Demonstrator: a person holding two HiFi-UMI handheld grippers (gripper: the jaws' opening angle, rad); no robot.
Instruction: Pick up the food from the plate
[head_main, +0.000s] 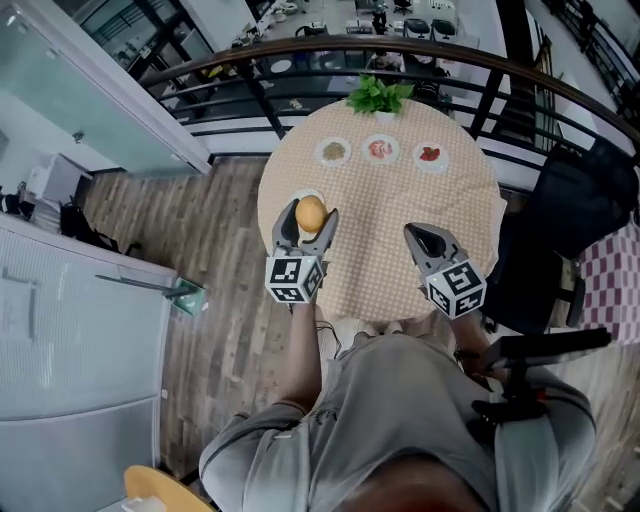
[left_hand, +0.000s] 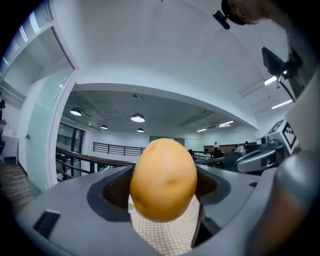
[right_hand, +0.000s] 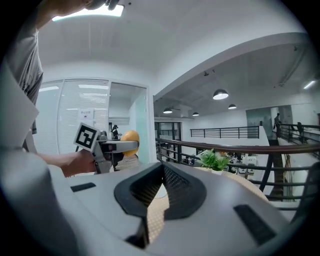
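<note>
A smooth yellow-orange, egg-shaped piece of food (head_main: 311, 214) is clamped between the jaws of my left gripper (head_main: 309, 222), lifted just above a small white plate (head_main: 297, 198) at the left edge of the round table (head_main: 380, 250). In the left gripper view the food (left_hand: 163, 179) fills the gap between the jaws. My right gripper (head_main: 421, 237) hovers over the near right part of the table, jaws together with nothing in them. The right gripper view shows its jaws (right_hand: 161, 167) meeting at the tips, with the left gripper (right_hand: 117, 146) and the food (right_hand: 131, 135) off to the left.
Three small dishes (head_main: 333, 151), (head_main: 381, 149), (head_main: 430, 154) with food sit in a row at the far side, behind them a green plant (head_main: 379, 96). A curved black railing (head_main: 300, 50) runs beyond the table. A dark chair (head_main: 560, 230) stands at the right.
</note>
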